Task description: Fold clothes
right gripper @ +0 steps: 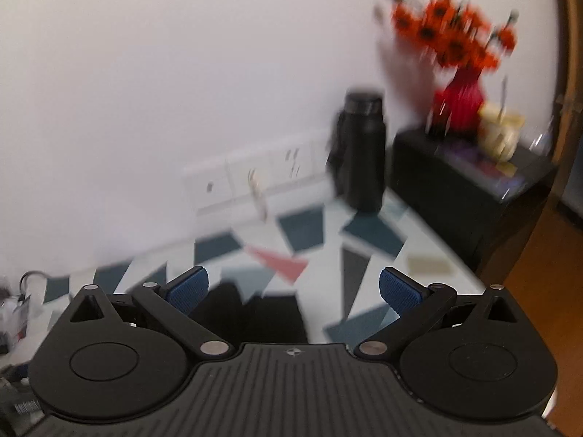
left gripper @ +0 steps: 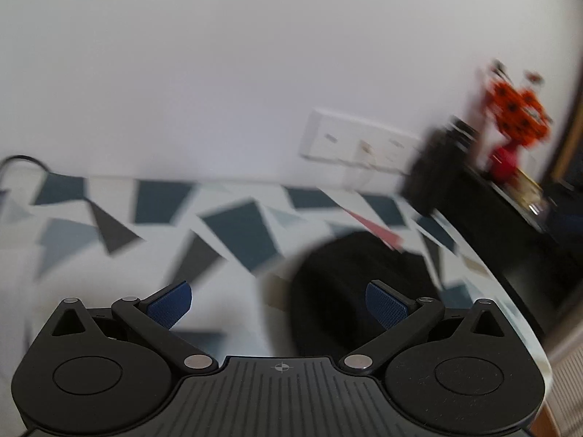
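Observation:
A black garment [left gripper: 346,284] lies in a heap on the table with the geometric patterned cloth [left gripper: 233,233], blurred by motion. My left gripper [left gripper: 278,304] is open above the table, its right blue pad [left gripper: 386,306] in front of the garment, nothing held. In the right wrist view the same black garment [right gripper: 262,313] shows low between the fingers. My right gripper [right gripper: 293,293] is open and empty above it, blue pads [right gripper: 187,291] wide apart.
A black flask [right gripper: 362,153] stands at the table's far edge by the white wall sockets [right gripper: 255,174]. A black cabinet [right gripper: 470,196] to the right carries a red vase with orange flowers [right gripper: 455,54] and a cream cup [right gripper: 499,134]. Cables lie at far left [right gripper: 14,309].

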The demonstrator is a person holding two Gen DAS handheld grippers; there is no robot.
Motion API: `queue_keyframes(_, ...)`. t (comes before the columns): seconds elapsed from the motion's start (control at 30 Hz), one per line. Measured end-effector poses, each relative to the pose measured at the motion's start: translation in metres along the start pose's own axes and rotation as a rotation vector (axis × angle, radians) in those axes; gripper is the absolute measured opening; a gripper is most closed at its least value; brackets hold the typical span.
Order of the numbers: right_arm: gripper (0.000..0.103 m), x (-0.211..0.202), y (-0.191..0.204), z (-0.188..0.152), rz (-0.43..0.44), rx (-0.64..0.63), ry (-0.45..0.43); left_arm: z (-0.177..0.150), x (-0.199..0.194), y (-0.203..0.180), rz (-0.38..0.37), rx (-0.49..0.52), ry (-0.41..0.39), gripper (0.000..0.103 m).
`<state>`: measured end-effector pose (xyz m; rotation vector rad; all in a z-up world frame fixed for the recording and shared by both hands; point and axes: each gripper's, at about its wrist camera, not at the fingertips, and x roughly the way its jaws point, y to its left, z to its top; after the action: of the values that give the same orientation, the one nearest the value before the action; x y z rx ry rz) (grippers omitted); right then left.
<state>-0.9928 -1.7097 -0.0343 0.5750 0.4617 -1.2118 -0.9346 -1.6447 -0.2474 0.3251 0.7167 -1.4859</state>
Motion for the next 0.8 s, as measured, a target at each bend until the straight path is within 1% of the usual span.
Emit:
queue_keyframes(0.1, 0.103, 0.022, -0.013, -0.011, 0.086, 0.1, 0.033, -0.02, 0.01, -0.012, -0.023, 0.004, 0.063, 0.102)
queue_keyframes(0.17, 0.102, 0.039, -0.02, -0.021, 0.1, 0.089, 0.075, -0.02, 0.018, -0.019, -0.037, -0.027, 0.081, 0.102)
queue_keyframes(0.2, 0.1, 0.048, -0.023, -0.026, 0.105, 0.081, 0.096, -0.018, 0.022, -0.023, -0.046, -0.043, 0.087, 0.102)
queue_keyframes(0.23, 0.09, 0.056, -0.028, -0.028, 0.115, 0.076, 0.11, -0.016, 0.028, -0.029, -0.059, -0.049, 0.098, 0.102)
queue_keyframes(0.3, 0.079, 0.073, -0.038, -0.033, 0.135, 0.067, 0.137, -0.012, 0.044, -0.046, -0.071, -0.026, 0.136, 0.1)
queue_keyframes(0.33, 0.079, 0.082, -0.043, -0.036, 0.145, 0.063, 0.15, -0.011, 0.053, -0.054, -0.065, -0.01, 0.16, 0.094)
queue_keyframes(0.37, 0.078, 0.09, -0.048, -0.038, 0.155, 0.058, 0.163, -0.01, 0.062, -0.063, -0.049, 0.003, 0.186, 0.091)
queue_keyframes(0.4, 0.072, 0.099, -0.054, -0.041, 0.165, 0.053, 0.177, -0.01, 0.071, -0.071, -0.042, 0.006, 0.214, 0.084)
queue_keyframes(0.43, 0.069, 0.107, -0.059, -0.043, 0.175, 0.049, 0.19, -0.012, 0.078, -0.078, -0.041, 0.004, 0.242, 0.076)
queue_keyframes(0.5, 0.07, 0.124, -0.062, -0.049, 0.205, 0.043, 0.238, -0.015, 0.09, -0.09, -0.05, 0.004, 0.272, 0.071)
queue_keyframes(0.57, 0.07, 0.14, -0.061, -0.055, 0.213, 0.018, 0.277, -0.017, 0.097, -0.102, -0.034, 0.045, 0.273, 0.048)
queue_keyframes(0.6, 0.07, 0.145, -0.061, -0.058, 0.221, 0.009, 0.289, -0.017, 0.098, -0.106, -0.021, 0.07, 0.273, 0.025)
queue_keyframes(0.63, 0.07, 0.151, -0.06, -0.06, 0.231, 0.001, 0.3, -0.015, 0.098, -0.109, -0.013, 0.086, 0.277, 0.013)
queue_keyframes(0.67, 0.07, 0.156, -0.059, -0.063, 0.241, -0.007, 0.312, -0.013, 0.097, -0.108, -0.016, 0.08, 0.273, 0.009)
queue_keyframes(0.73, 0.069, 0.166, -0.057, -0.068, 0.266, -0.019, 0.331, -0.006, 0.09, -0.099, -0.044, 0.024, 0.253, 0.008)
queue_keyframes(0.77, 0.068, 0.169, -0.055, -0.069, 0.281, -0.023, 0.339, -0.003, 0.085, -0.094, -0.044, -0.008, 0.236, 0.007)
queue_keyframes(0.8, 0.064, 0.172, -0.054, -0.069, 0.292, -0.028, 0.338, 0.0, 0.08, -0.088, -0.026, -0.036, 0.209, 0.007)
